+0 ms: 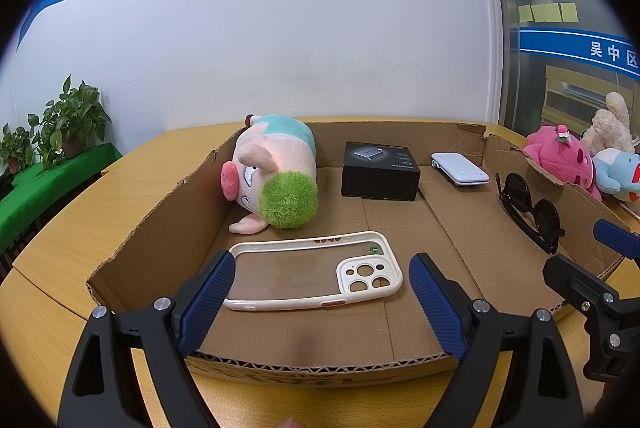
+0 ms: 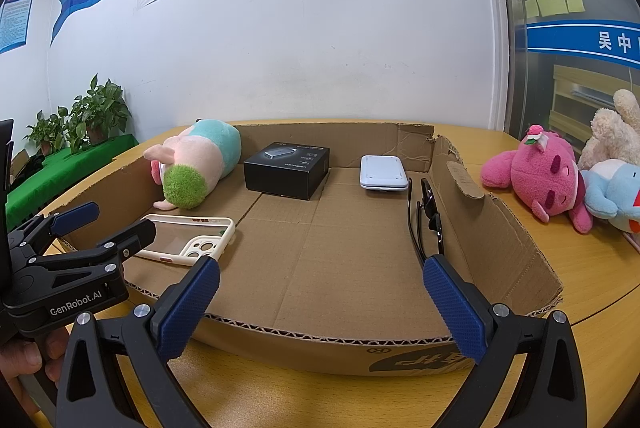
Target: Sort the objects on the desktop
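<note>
Left wrist view: the left tool (image 1: 322, 264) hangs at the lower middle of the frame with its blue pads spread wide and nothing pinched. Between and just beyond them a white phone case (image 1: 316, 270) lies flat on the floor of a shallow cardboard tray (image 1: 472, 252), close to the tray's near wall. Up and left of it a plush pig (image 1: 272, 172) lies against the left wall. A black box (image 1: 380, 170) sits at centre back, a white power bank (image 1: 460, 168) right of it, and sunglasses (image 1: 528, 212) lean against the right wall. The right tool's black frame shows at the lower right edge, too little of it here to judge.

Right wrist view: the right tool (image 2: 320, 274) stands spread and empty over the tray's near wall (image 2: 320, 342). Its right pad (image 2: 452, 308) is just in front of the sunglasses (image 2: 428, 220). The tray floor is bare through the middle, from the near wall to the box (image 2: 288, 168). The case (image 2: 188, 238) lies at centre left, partly behind the left tool (image 2: 108, 224), seen side-on. Only this view shows the hand (image 2: 24, 356) at lower left and the yellow worktop (image 2: 568, 268) right of the tray, with a pink plush (image 2: 540, 180) and other soft toys at the far right.
</note>
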Available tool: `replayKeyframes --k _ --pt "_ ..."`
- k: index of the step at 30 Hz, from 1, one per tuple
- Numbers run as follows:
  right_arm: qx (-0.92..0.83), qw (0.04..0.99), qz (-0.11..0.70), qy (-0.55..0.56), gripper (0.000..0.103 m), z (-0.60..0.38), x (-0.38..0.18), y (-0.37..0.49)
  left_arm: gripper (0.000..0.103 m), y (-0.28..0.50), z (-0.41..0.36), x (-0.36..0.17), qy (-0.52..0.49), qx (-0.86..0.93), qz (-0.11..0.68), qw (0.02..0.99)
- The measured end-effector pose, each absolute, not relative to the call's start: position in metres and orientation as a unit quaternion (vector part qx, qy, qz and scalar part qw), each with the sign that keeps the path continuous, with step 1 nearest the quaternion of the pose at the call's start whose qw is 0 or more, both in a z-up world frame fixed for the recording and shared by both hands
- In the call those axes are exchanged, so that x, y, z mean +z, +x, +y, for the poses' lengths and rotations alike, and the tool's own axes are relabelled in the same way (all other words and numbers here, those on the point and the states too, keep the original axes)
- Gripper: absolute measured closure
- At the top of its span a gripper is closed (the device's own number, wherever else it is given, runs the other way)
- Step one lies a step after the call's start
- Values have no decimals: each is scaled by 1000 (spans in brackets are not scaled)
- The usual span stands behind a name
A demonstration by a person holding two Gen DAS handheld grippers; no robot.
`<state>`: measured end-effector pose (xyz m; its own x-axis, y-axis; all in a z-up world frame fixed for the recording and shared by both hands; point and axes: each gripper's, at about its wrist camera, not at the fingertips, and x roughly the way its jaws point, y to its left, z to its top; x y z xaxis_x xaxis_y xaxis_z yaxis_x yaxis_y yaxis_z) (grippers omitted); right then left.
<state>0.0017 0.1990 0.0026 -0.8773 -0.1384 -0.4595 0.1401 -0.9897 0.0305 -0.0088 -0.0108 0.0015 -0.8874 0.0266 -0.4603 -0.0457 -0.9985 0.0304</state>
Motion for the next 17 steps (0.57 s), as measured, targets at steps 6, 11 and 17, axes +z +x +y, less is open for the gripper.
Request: replayKeyframes --k 6,11,17 --pt "-969 71 2 237 0 199 3 2 14 -9 -11 1 -237 971 20 20" --pt "-969 71 2 237 0 199 3 2 13 -8 -10 1 -237 971 20 19" --pt "-969 71 2 237 0 199 3 2 13 -9 -11 1 -237 971 20 19"
